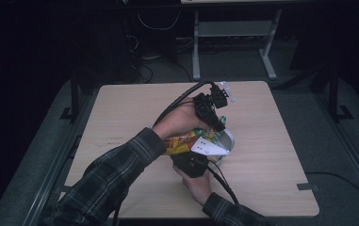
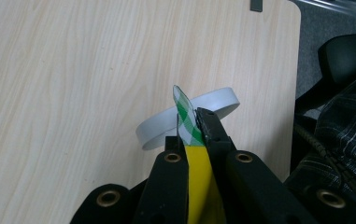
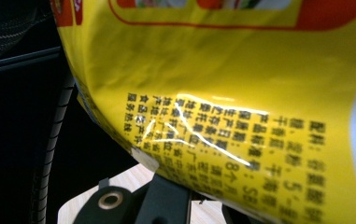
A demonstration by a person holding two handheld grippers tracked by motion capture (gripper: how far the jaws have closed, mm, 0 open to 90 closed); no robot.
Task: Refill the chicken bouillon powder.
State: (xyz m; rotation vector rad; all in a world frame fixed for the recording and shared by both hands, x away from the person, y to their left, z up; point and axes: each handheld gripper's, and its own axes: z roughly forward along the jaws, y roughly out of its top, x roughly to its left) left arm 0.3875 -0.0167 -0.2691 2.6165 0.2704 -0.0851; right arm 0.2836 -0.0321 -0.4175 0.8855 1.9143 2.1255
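A yellow snack packet [image 1: 181, 142] with a green-checked end seal is held in the air between both grippers, just above a low grey-white bowl [image 1: 230, 137]. My left gripper [image 1: 218, 123] comes down from above and is shut on the green-checked seal [image 2: 186, 116]; the bowl's rim [image 2: 213, 100] lies behind it. My right gripper [image 1: 189, 155] reaches up from the near side and is shut on the packet's opposite edge. In the right gripper view the printed yellow packet [image 3: 241, 88] looms close, its lower edge sitting between the black jaws [image 3: 199, 205].
The light wooden table [image 1: 134, 108] has bare room to the left and behind the bowl. Its right edge [image 2: 297, 70] is close to the bowl. Plaid sleeves [image 1: 116, 174] come in from the near side. A metal stand [image 1: 233, 33] rises on the dark floor beyond.
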